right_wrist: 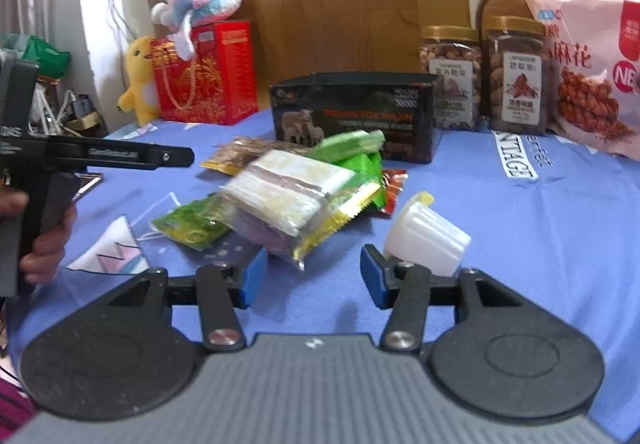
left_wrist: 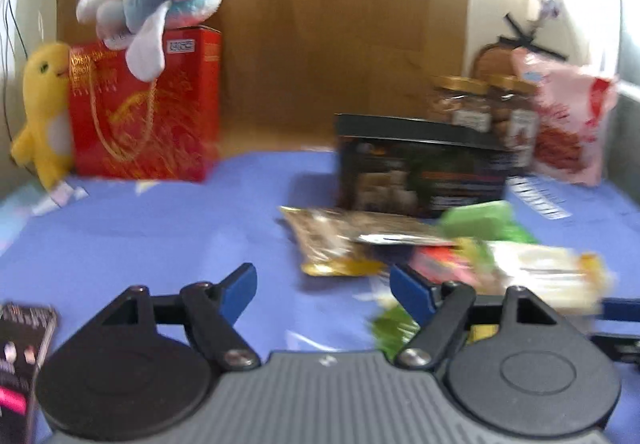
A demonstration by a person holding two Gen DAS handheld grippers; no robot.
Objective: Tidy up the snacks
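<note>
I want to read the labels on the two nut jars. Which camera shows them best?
The right wrist view: the nut jars stand sharp, unblocked, labels facing the camera. In the left wrist view they are blurred and partly hidden behind the black box.

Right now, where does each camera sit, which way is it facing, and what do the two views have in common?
Left wrist: on the left gripper, low over the blue cloth, facing the red gift bag; its own open jaws show.
Right wrist: on the right gripper, facing the snack pile and black box; its open jaws show, plus the person's left hand.
Shared: bag, box, pile, two jars.
</note>
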